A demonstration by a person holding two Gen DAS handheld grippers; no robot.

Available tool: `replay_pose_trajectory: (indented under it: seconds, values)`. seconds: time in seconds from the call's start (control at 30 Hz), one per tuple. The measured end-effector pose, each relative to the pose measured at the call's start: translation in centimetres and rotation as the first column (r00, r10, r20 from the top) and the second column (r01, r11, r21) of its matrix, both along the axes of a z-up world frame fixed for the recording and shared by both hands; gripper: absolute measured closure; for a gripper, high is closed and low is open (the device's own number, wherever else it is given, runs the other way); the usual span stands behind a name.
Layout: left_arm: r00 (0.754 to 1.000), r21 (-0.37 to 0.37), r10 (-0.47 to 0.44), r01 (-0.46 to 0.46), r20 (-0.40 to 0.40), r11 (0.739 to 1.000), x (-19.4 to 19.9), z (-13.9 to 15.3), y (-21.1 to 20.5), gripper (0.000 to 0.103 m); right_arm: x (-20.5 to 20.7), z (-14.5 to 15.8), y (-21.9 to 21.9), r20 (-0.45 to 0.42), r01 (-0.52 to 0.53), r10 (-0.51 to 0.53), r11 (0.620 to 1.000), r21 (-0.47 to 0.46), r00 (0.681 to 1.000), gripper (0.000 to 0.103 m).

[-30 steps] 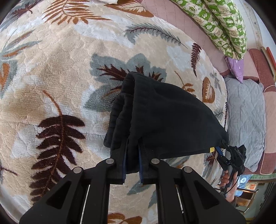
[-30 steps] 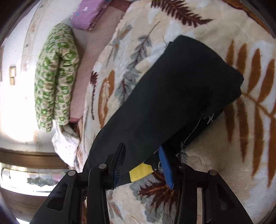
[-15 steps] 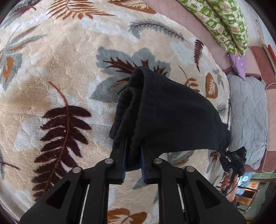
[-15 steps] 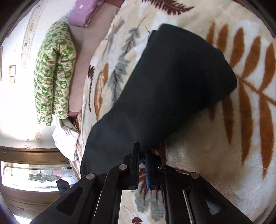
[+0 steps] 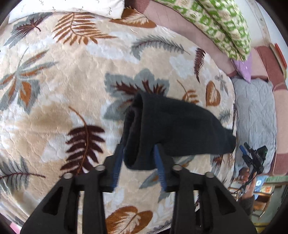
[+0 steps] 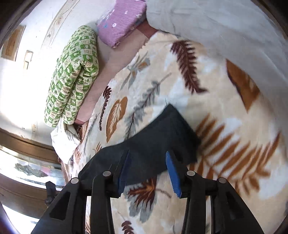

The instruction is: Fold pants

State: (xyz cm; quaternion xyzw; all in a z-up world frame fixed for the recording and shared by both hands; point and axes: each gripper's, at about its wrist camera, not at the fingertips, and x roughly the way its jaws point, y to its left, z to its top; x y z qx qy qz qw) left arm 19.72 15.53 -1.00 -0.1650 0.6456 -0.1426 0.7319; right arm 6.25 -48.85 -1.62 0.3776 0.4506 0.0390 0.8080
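The black pants (image 5: 172, 126) lie folded in a thick bundle on the leaf-patterned blanket (image 5: 63, 90). My left gripper (image 5: 138, 158) is open, its blue-padded fingers either side of the bundle's near folded edge. In the right wrist view the pants (image 6: 158, 142) lie flat on the blanket (image 6: 225, 144). My right gripper (image 6: 148, 162) is open just above their near edge. The right gripper also shows in the left wrist view (image 5: 252, 156), beyond the far end of the pants.
A green patterned quilt (image 5: 216, 23) and a purple pillow (image 5: 243, 66) lie along the far side. A grey quilted cover (image 5: 255, 115) is at the right. A white pillow (image 5: 72, 7) sits at the top. The bed edge lies near me.
Both grippers were shut on the pants and have opened. The pants now rest on the blanket, and both grippers have pulled back a little.
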Motion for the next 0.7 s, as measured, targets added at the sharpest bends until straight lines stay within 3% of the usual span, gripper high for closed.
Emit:
replay_pose_trajectory:
  seconds: [0.13,0.27,0.43,0.53,0.7]
  values:
    - [0.999,0.006,0.039,-0.039,-0.008,0.999,2.6,-0.4,-0.5,0.064,3.7,0.1,-0.6,-0.037,-0.035,0.03,0.989,-0.142,0.999,0.06]
    - [0.997,0.024,0.064,-0.063,-0.036,0.998,4.8,-1.5,-1.0,0.064,5.8,-1.7,-0.9,-0.113,-0.074,0.054,0.98,-0.187,0.992,0.06]
    - [0.994,0.01,0.069,-0.068,-0.09,0.998,5.9,-3.6,-1.7,0.064,7.1,-3.4,-0.5,-0.156,-0.101,0.073,0.979,-0.178,0.985,0.06]
    - [0.993,-0.04,0.066,-0.07,-0.098,0.997,5.9,-3.9,-2.3,0.063,7.2,-4.0,-0.4,-0.169,-0.109,0.08,0.979,-0.174,0.982,0.06]
    - [0.999,-0.064,0.031,-0.033,-0.036,0.997,5.7,-2.9,-3.6,0.062,7.1,-3.8,-0.2,-0.171,-0.122,0.09,0.975,-0.185,0.981,0.064]
